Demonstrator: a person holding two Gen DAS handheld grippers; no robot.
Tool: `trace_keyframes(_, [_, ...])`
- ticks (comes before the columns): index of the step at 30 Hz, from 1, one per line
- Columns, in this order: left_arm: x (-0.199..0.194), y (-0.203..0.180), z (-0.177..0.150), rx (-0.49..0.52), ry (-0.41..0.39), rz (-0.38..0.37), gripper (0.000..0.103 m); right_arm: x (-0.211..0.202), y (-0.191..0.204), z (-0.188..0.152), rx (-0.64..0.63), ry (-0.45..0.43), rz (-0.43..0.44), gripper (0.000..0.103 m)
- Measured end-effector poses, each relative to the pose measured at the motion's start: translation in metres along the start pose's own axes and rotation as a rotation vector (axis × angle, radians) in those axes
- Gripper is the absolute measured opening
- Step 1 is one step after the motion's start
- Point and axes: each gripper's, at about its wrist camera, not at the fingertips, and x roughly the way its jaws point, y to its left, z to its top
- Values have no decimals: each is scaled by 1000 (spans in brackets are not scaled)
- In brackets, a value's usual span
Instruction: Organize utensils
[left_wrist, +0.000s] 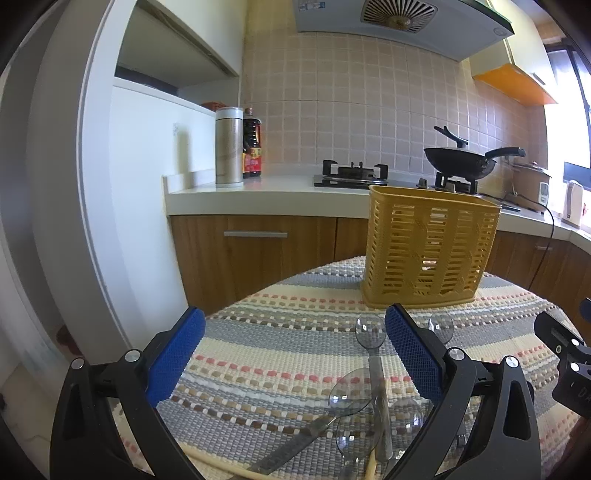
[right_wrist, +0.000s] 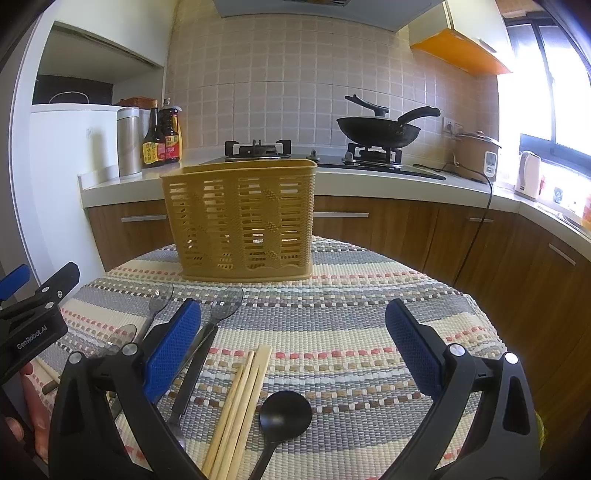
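Both grippers, left (left_wrist: 295, 332) and right (right_wrist: 293, 325), gape empty; bare cloth (right_wrist: 369, 314) fronts the basket (right_wrist: 240, 218)

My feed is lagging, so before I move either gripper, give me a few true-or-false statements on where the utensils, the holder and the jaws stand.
1. The yellow utensil basket stands upright on the striped mat. True.
2. The black spoon is already in the basket. False: it lies on the mat, beside the wooden chopsticks.
3. The right gripper has its jaws open and holds nothing. True.
4. The left gripper is shut on a clear plastic spoon. False: its jaws are open, and the spoon lies on the mat.
5. A black wok sits on the stove behind the table. True.
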Motion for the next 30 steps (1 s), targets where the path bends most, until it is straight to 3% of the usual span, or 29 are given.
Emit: trace_keyframes(30, [3, 0, 0, -10, 20, -5, 95, 1, 4, -1, -7, 3, -9, 96])
